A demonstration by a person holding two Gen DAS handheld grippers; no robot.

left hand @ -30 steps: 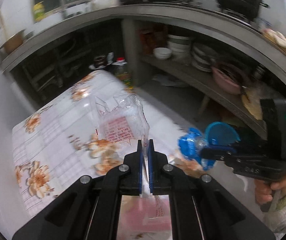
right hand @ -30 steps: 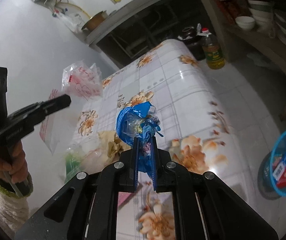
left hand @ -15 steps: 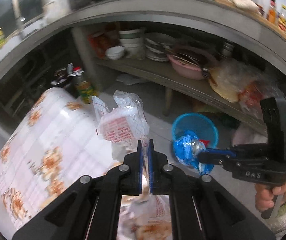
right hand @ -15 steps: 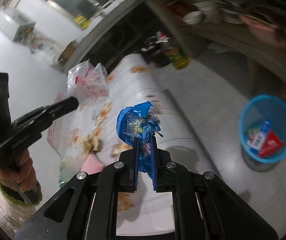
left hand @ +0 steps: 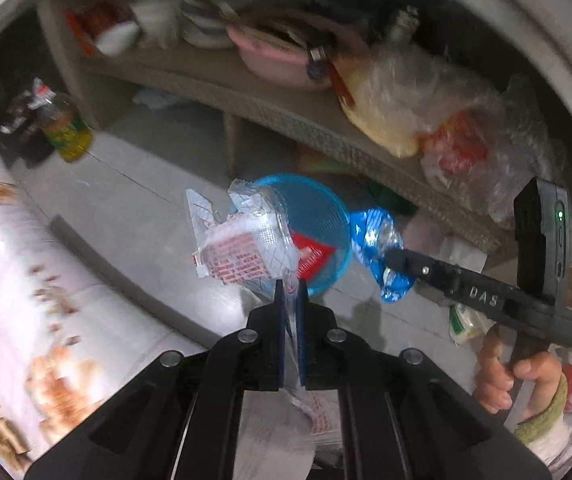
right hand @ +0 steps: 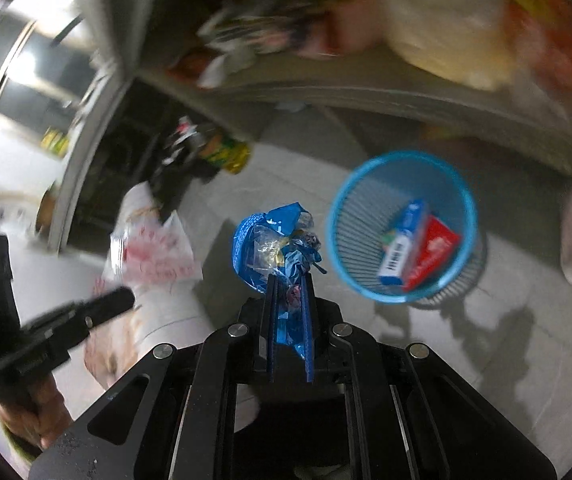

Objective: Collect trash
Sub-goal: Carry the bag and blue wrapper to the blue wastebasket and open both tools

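My left gripper [left hand: 291, 285] is shut on a clear plastic bag with red print [left hand: 246, 242], which hangs just in front of the blue mesh bin [left hand: 322, 216] on the floor. My right gripper [right hand: 288, 278] is shut on a crumpled blue wrapper [right hand: 274, 240], held to the left of the bin [right hand: 366, 208] and above the floor. The bin holds a blue box [right hand: 402, 240] and a red packet [right hand: 432, 252]. In the left wrist view the right gripper [left hand: 392, 258] and blue wrapper [left hand: 374, 236] sit beside the bin's right rim. The left gripper [right hand: 124, 300] and clear bag [right hand: 154, 256] show at the left of the right wrist view.
A table with a flowered cloth [left hand: 14, 280] fills the left. A low shelf [left hand: 270, 108] behind the bin carries bowls, a pink basin [left hand: 278, 60] and plastic bags [left hand: 426, 100]. An oil bottle [left hand: 68, 130] stands on the tiled floor. A hand [left hand: 502, 376] grips the right tool.
Both grippers have swung away from the table and downward towards the blue bin, carrying the clear bag and blue wrapper. The bin now lies much closer in both views.
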